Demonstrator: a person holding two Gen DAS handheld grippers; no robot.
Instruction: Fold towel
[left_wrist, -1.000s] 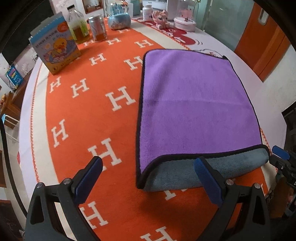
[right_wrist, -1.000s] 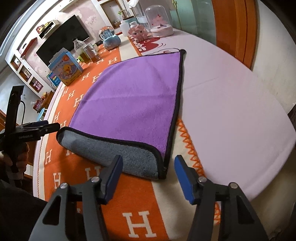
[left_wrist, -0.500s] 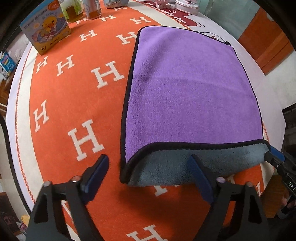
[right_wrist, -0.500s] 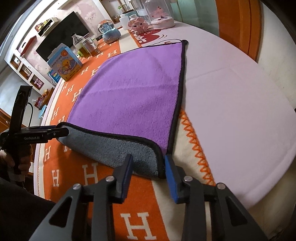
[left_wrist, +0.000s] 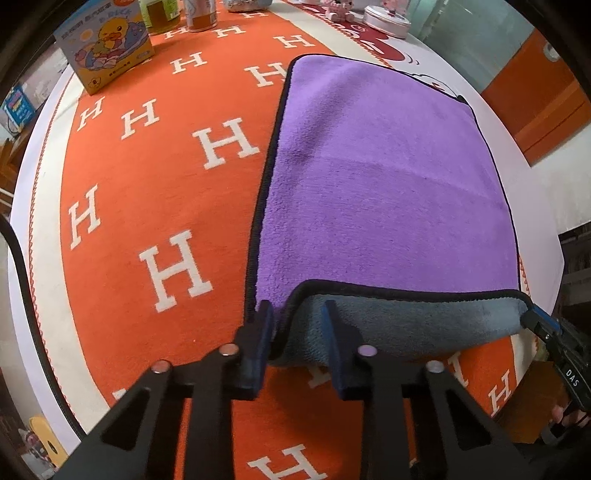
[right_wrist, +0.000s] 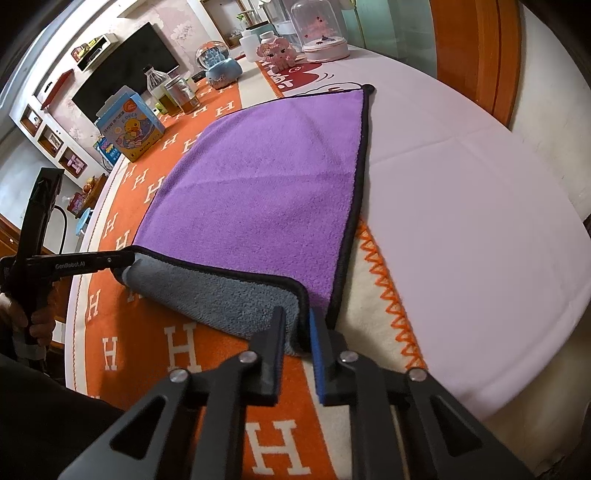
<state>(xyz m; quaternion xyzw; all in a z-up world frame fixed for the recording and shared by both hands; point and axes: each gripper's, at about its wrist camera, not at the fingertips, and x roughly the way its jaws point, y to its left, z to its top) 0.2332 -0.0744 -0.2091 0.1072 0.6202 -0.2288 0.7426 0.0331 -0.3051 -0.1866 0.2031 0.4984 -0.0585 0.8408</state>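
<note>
Towel (left_wrist: 388, 192) lies flat on the desk (right_wrist: 461, 206), purple side up, its near hem rolled back to show grey. It sits half on the orange H cloth (left_wrist: 147, 221), half on the white part. Left gripper (left_wrist: 298, 347) is narrowed around the near-left corner, fingers straddling the black-bound edge; whether they've fully pinched it I can't tell. Right gripper (right_wrist: 295, 349) is narrow on the near-right corner, cloth between the fingers, looks clamped.

Handling guess: light, soft, thick pile, floppy. It'll sag between the two holds, so keep the hem taut. Bound corners are the best grip, with less slip than mid-edge.

Room: the far half of the towel is flat and bare, good landing zone. Box (right_wrist: 129, 127), bottles (right_wrist: 166, 94) and globe (right_wrist: 219, 64) are well apart, beyond the far-left edge. Right edge runs near the desk rim, so carry straight forward and don't drift right.
</note>
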